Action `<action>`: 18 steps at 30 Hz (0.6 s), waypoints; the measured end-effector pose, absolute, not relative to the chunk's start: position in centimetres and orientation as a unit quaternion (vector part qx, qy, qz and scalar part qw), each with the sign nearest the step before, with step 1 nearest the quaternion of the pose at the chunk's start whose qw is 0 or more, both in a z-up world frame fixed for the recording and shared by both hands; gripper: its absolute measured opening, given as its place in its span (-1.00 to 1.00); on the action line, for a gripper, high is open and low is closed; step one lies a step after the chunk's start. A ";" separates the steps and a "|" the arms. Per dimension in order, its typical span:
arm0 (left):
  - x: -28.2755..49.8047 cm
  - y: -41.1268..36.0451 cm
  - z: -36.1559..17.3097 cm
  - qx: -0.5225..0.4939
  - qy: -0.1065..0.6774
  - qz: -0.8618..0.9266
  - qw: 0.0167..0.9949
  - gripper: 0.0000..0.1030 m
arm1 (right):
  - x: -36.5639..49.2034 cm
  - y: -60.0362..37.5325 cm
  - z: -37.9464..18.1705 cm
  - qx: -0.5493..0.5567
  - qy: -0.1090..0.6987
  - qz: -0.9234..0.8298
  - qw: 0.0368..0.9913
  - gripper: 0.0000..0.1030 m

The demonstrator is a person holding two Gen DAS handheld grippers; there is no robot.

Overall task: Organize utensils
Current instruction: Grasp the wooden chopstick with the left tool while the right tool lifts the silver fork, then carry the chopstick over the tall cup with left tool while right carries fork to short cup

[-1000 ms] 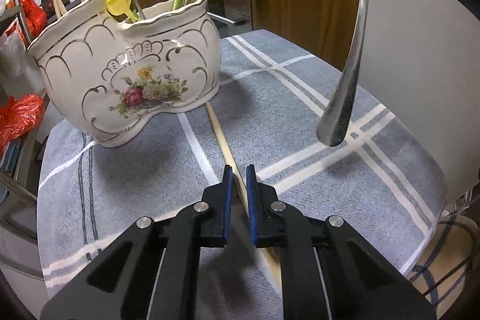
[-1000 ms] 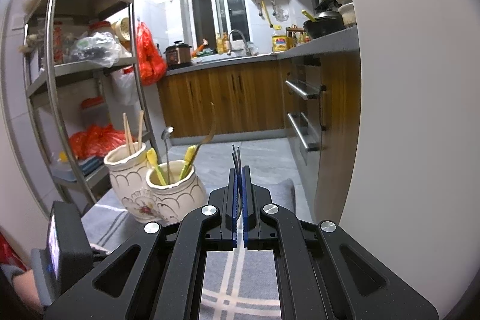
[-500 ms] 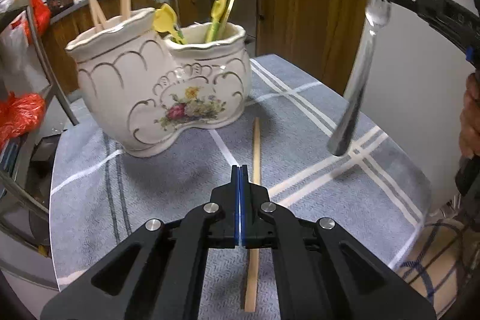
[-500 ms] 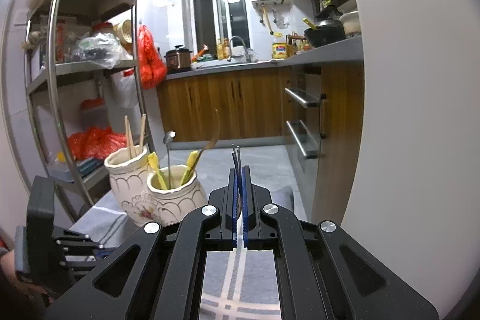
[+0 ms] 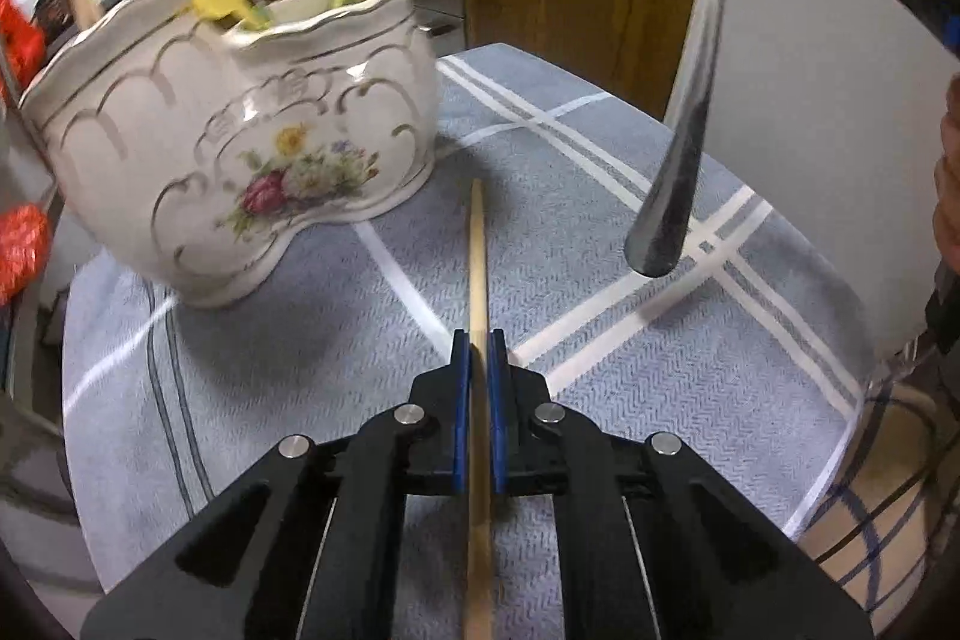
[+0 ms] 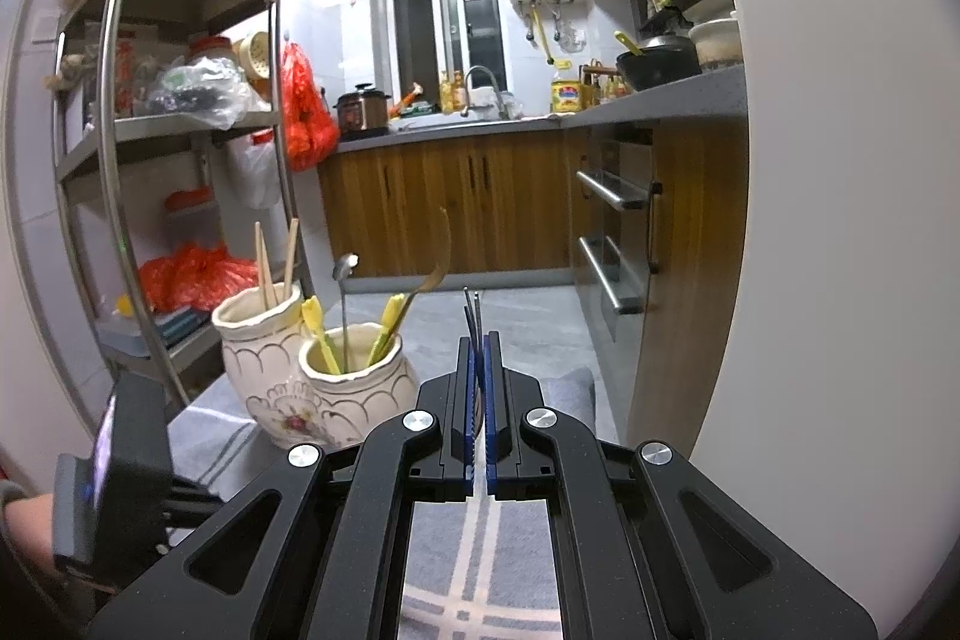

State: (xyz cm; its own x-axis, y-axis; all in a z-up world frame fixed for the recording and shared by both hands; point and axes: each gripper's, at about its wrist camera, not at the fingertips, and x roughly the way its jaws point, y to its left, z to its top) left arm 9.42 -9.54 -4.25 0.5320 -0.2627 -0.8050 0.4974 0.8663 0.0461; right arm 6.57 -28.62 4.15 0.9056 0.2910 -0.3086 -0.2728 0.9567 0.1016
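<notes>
The checked cloth (image 5: 600, 280) covered the table, with the flowery double holder (image 5: 240, 148) sitting just past the chopstick's (image 5: 477, 250) tip. Left gripper (image 5: 478, 340) was pinching that chopstick flat on the cloth; right gripper (image 6: 477, 346) was clamped on a fork (image 5: 690, 100) hanging handle-down nearby.

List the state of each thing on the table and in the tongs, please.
Left tongs: shut on chopstick.
Chopstick: gripped, pointing toward holder.
Right tongs: shut on fork.
Fork: held above the cloth, tines up.
Ceramic holder: upright, holding utensils.
</notes>
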 end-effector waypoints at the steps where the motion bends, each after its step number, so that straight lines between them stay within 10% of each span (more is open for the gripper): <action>1: 9.4 -9.6 -4.3 0.140 0.430 -0.223 0.864 -0.89 | 6.6 -28.6 4.1 0.027 0.163 0.145 0.975 -0.94; 18: 4.0 -1.9 2.9 0.041 0.163 -0.227 0.959 -0.89 | 5.7 -26.1 5.4 0.009 0.124 0.147 0.981 -0.94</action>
